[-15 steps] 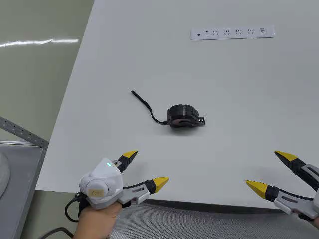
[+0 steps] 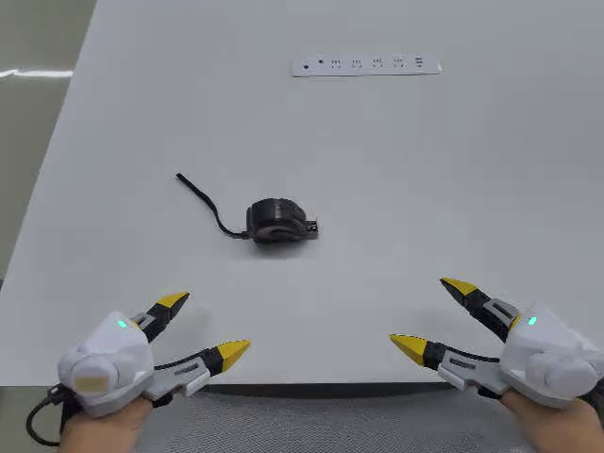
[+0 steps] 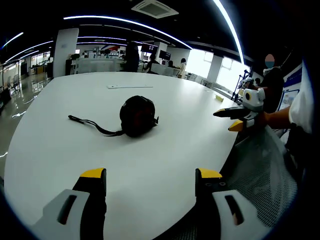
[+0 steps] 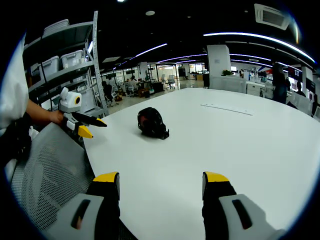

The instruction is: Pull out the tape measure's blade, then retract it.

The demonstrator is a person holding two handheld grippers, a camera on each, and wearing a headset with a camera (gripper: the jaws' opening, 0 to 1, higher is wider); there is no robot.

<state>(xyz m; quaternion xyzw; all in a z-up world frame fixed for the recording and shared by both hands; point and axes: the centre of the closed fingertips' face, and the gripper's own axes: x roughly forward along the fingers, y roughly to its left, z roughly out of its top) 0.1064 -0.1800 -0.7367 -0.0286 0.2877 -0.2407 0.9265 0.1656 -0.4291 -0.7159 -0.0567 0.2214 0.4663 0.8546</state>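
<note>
The tape measure (image 2: pixel 278 222) lies on its side near the middle of the white worktop (image 2: pixel 444 179). It is a dark, rounded case. Its wrist strap (image 2: pixel 203 200) trails off toward 10 o'clock, and the end hook (image 2: pixel 312 226) sits snug against the case mouth on the 3 o'clock side. No length of blade shows outside the case, so I judge that the pull has not begun. The whole task is left: take hold of the case and the hook, draw the blade out, then let it run back in.

The left tongs (image 2: pixel 209 323) hang at 7 o'clock from the tape, over the near edge of the worktop. Their yellow-tipped jaws are spread wide with nothing between them. The right tongs (image 2: pixel 422 311) sit at 5 o'clock from the tape, equally wide apart and empty. Both are well apart from the tape, and each points roughly toward it. In each gripper view the case lies ahead, in line with the gap between that view's own jaws.

A white power strip (image 2: pixel 366 65) lies farther out, at about 1 o'clock from the tape near the far side of the worktop.
</note>
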